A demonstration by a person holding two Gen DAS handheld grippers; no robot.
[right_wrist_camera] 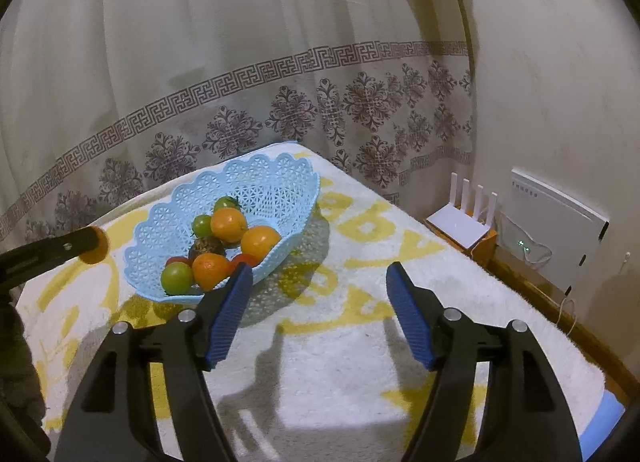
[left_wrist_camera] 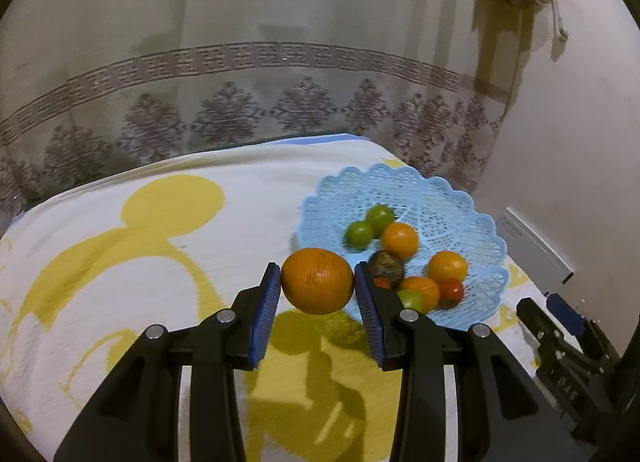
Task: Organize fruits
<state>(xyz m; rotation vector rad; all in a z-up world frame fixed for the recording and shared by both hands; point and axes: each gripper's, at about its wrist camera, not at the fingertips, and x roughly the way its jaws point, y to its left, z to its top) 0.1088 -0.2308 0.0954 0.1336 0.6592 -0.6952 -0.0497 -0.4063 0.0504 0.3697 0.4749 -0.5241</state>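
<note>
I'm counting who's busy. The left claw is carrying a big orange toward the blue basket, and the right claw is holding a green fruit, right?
Not quite. The right claw is open and empty, as the right wrist view shows. The left claw does hold the big orange near the blue basket.

Your fingers wear ribbed blue rubbery pads on matt black plastic. The orange has dimpled, slightly glossy peel. The basket is openwork plastic; the worktop's towel is fluffy cloth.
</note>
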